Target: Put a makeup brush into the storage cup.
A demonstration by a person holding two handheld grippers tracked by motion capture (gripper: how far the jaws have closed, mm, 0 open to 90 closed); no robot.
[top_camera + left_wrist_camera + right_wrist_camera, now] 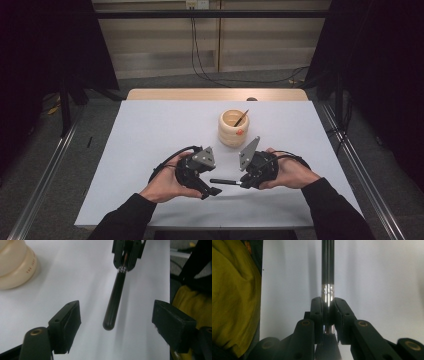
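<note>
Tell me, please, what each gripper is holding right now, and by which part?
The right gripper clamps a black-handled brush at its silver ferrule. The left gripper holds nothing: its jaws stand apart on either side of the handle's free end.

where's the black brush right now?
High view: the black brush sits level near the table's front edge, clamped at its metal collar by the right gripper, its handle pointing at the open left gripper, in front of the wooden cup.

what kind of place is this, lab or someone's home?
Most likely a lab recording bay, not a home: a white-covered table boxed in by metal framing, dark curtains on both sides, loose cables on bare floor behind.
</note>
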